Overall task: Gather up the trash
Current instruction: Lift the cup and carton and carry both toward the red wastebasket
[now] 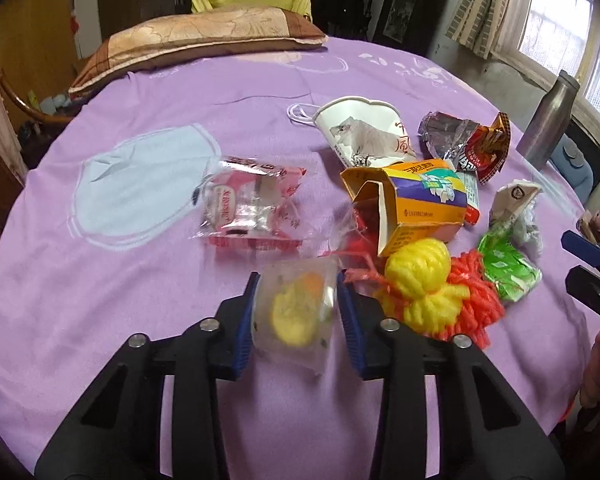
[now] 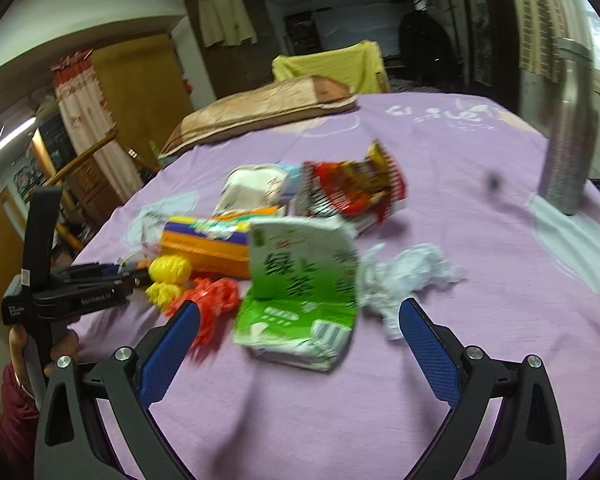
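The left tool (image 1: 296, 312) was clamped on a small clear packet (image 1: 296, 316) with something yellow and orange inside, its blue pads pressing the packet's two sides. The packet stood between the fingers at the near edge of the litter; whether it was lifted clear of the purple sheet (image 1: 140, 300) could not be told. That grip suited soft, flat plastic: squeezed from the sides, it bunched up enough to hold.

The right tool (image 2: 300, 320) stood wide apart and gripped nothing. Between its fingers, a little ahead, lay a green tea carton (image 2: 300, 292), crushed and tipped up, probably the next piece to be taken. Just beside it were a crumpled white paper (image 2: 412, 276) and an orange-red net bag (image 2: 212, 300).

Further out, the rest of the trash lay in a loose heap on the bed: a yellow yarn ball (image 1: 420, 264) touching an orange medicine box (image 1: 416, 208), a red snack wrapper (image 1: 488, 148), a folded paper cup (image 1: 364, 128) and a clear red-printed wrapper (image 1: 252, 208) lying apart from the others. No bin showed in either view.

The left wrist view alone showed the clamped packet and the pale face mask (image 1: 140, 184) flat on the sheet. The right wrist view, which was blurred, showed the left tool from the side with the person's hand (image 2: 60, 344) on its handle, the carton's printed face, and the steel bottle (image 2: 568, 132) upright near the bed's edge.
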